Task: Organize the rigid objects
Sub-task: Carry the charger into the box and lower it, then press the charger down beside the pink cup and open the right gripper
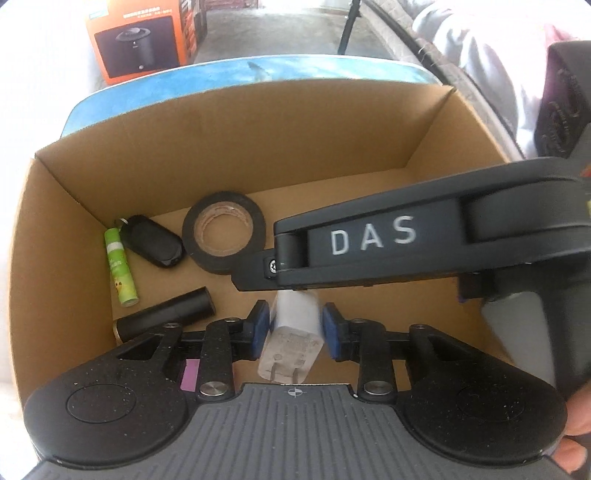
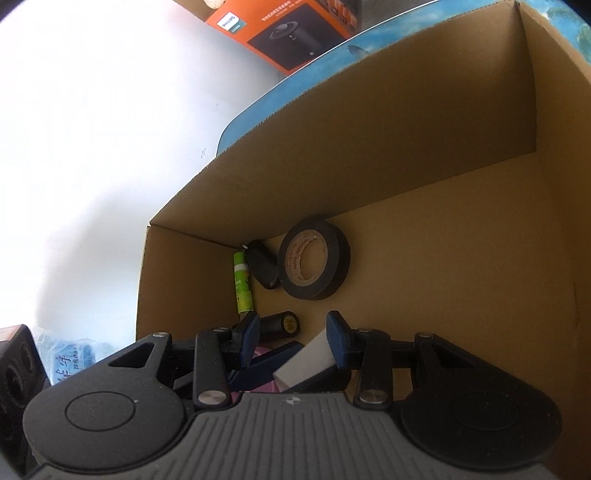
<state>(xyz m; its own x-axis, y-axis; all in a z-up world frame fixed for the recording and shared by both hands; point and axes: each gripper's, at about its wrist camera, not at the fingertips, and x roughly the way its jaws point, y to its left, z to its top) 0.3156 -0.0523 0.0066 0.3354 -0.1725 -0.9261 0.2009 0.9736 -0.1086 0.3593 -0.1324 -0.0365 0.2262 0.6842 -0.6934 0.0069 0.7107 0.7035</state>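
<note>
An open cardboard box (image 1: 221, 147) (image 2: 369, 147) holds a black tape roll (image 1: 214, 260) (image 2: 338, 258), a black key fob (image 1: 155, 240) (image 2: 262, 266), a green tube (image 1: 120, 269) (image 2: 242, 284) and a black cylinder (image 1: 166, 319) (image 2: 279, 326). My left gripper (image 1: 295, 325) reaches down into the box. A white plug charger (image 1: 291, 343) lies between its blue pads with a thin gap on each side, prongs toward the camera. My right gripper (image 1: 258, 273) (image 2: 293, 328) hovers just above, open and pinching nothing. The charger (image 2: 306, 358) shows below its pads.
The box stands on a blue tabletop (image 1: 258, 72) (image 2: 236, 129). An orange product box (image 1: 136, 40) (image 2: 295, 33) sits beyond it. A black object (image 2: 14, 369) and a blue-printed plastic pack (image 2: 74, 358) lie left of the box. A person's light sleeve (image 1: 480, 55) is at the right.
</note>
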